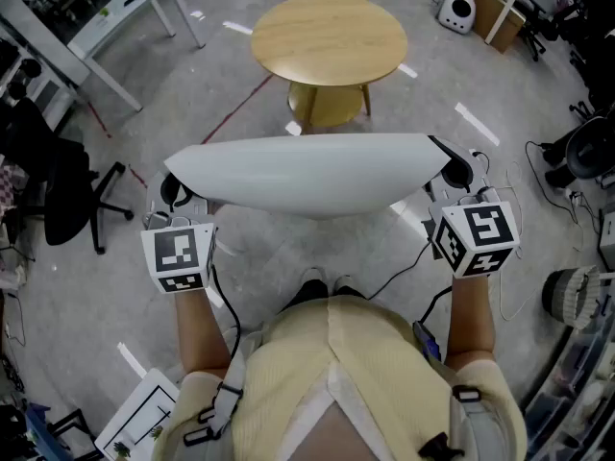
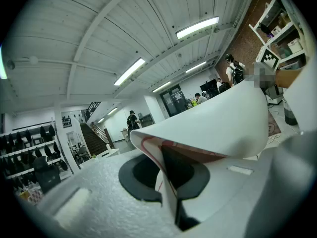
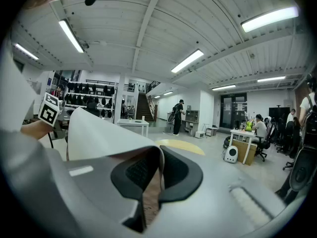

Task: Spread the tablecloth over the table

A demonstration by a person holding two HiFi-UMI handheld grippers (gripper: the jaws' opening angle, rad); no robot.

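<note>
White tablecloth [image 1: 303, 173] hangs in the air as a long, bowed band between the two tongs, well apart from the round wooden bench [image 1: 327, 36], which stands bare on the floor ahead of the person. The left tongs [image 1: 176, 188] pinch one end and the right tongs [image 1: 452, 173] pinch the other. In the left gripper view the pads are pressed together on a folded edge of the tablecloth, with a red-patterned underside showing at the pinch. The right gripper view shows the same tight clamp, the sheet curling up and away from between the jaws. Gripping the two ends wide apart stretches the sheet flat, most likely so it can be carried forward and laid across the top in one piece rather than dropped in a heap. Both tongs point close to level, which lets the free edge billow out in front. The spreading itself looks not yet begun, since no part of the tablecloth touches the bench.
</note>
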